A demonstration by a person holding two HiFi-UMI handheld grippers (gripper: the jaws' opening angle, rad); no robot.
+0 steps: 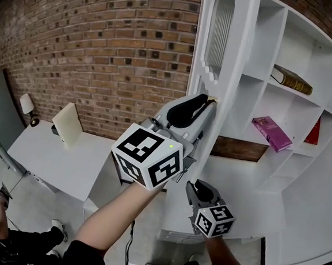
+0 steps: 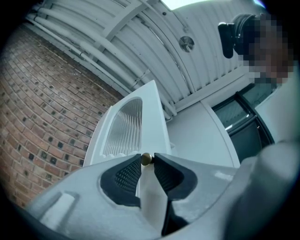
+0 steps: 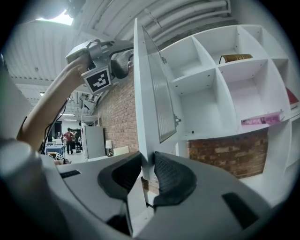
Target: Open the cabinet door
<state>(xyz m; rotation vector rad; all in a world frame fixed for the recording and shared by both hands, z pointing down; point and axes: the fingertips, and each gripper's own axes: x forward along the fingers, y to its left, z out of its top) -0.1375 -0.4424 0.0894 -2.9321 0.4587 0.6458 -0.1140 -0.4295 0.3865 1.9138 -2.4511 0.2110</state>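
The jaws of the left gripper (image 2: 147,157) pinch the small brass knob (image 2: 146,160) on the edge of the cabinet door (image 2: 123,129). Those of the right gripper (image 3: 148,157) clamp the door's bottom edge. The white door stands swung open, rising toward 12 o'clock from both grippers. The open shelves (image 1: 263,80) lie at 2 o'clock and hold books (image 1: 271,132).

Bright, even indoor light throughout. A lamp (image 3: 58,18) glares up left of the door (image 3: 145,93). In the left gripper view a blown-out patch sits above the door. The shelves (image 1: 289,111) right of the door are near white, with soft shadows in their compartments. The brick (image 1: 104,48) left of the door bows hard: fisheye. Both gripper views go black at the corners. The door's edges are crisp. Below it the right gripper (image 3: 147,161) is soft, out of focus.
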